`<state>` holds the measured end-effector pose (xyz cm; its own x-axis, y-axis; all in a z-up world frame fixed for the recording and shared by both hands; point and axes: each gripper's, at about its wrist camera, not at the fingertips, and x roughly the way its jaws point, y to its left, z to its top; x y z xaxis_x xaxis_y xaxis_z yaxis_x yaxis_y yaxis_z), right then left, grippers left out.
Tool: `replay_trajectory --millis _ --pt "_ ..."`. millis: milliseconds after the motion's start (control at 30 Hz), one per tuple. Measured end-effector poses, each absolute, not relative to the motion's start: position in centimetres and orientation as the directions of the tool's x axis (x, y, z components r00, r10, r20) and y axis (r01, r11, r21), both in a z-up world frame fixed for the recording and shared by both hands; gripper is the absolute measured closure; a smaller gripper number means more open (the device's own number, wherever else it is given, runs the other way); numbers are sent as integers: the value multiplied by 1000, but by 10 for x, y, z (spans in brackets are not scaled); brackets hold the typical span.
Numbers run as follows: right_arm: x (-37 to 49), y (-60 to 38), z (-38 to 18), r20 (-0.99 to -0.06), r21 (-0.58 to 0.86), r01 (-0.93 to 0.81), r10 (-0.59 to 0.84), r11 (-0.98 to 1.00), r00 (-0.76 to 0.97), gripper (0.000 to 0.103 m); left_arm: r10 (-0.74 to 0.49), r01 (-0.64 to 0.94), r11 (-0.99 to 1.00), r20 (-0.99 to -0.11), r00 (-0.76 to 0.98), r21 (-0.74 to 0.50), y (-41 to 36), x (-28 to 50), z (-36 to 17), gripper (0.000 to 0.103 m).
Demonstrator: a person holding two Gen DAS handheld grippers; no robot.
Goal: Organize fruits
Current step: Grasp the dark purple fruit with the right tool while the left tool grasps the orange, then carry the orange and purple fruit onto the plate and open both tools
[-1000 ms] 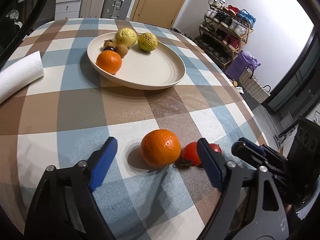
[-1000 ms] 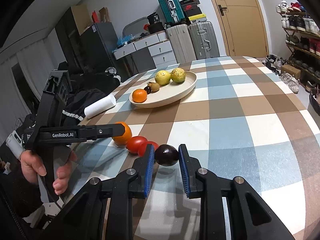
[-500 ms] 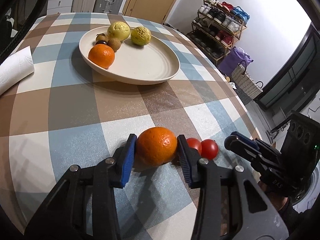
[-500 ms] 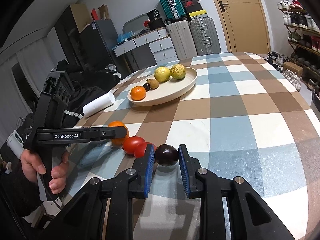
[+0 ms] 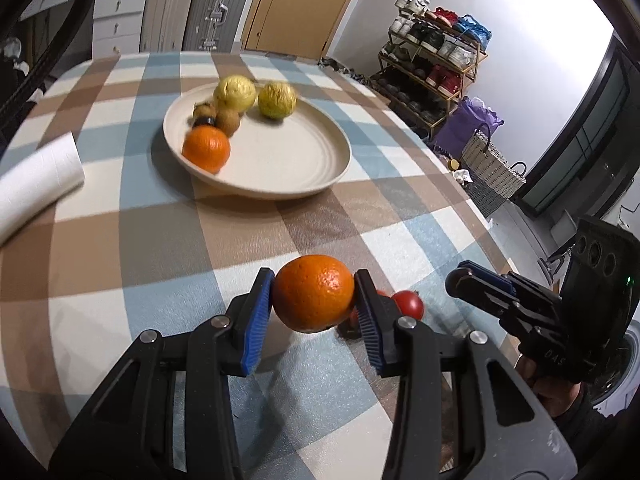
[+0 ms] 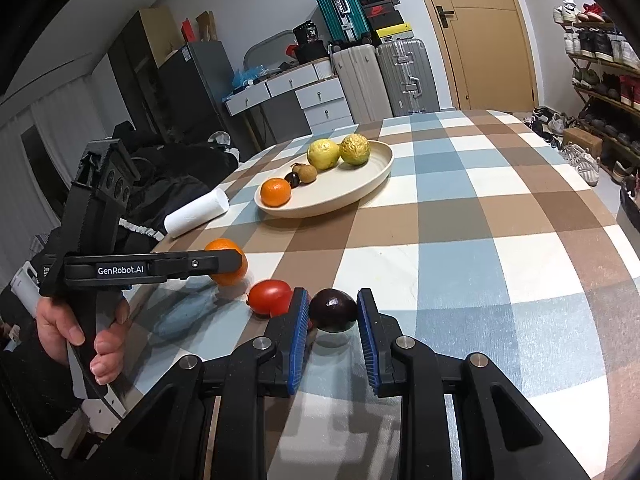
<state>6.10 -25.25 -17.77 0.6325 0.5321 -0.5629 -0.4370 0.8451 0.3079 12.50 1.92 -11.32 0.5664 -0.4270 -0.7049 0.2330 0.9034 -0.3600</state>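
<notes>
My left gripper (image 5: pixel 314 300) is shut on an orange (image 5: pixel 314 293) and holds it just above the checked tablecloth; the orange also shows in the right wrist view (image 6: pixel 228 260). My right gripper (image 6: pixel 333 316) is shut on a dark purple fruit (image 6: pixel 333 310) at the table surface. Red tomatoes (image 6: pixel 269 297) lie between the two fruits, also visible in the left wrist view (image 5: pixel 408 305). The cream plate (image 5: pixel 304 168) farther back holds another orange (image 5: pixel 207 149), two yellow-green fruits (image 5: pixel 235 92) and small brown and dark fruits.
A white paper roll (image 5: pixel 36 178) lies at the table's left. The table edge runs close on the right in the left wrist view. Suitcases, drawers and a shoe rack (image 5: pixel 436 60) stand around the room.
My left gripper closed on the orange and lifted it slightly off the cloth. My right gripper stayed shut on the dark fruit in place.
</notes>
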Motion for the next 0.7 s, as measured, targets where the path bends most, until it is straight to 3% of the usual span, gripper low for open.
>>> replay_trajectory --millis 700 --pt "160 -253 -98 -456 372 -522 641 767 617 78 -426 249 902 -628 651 -354 9 218 -40 65"
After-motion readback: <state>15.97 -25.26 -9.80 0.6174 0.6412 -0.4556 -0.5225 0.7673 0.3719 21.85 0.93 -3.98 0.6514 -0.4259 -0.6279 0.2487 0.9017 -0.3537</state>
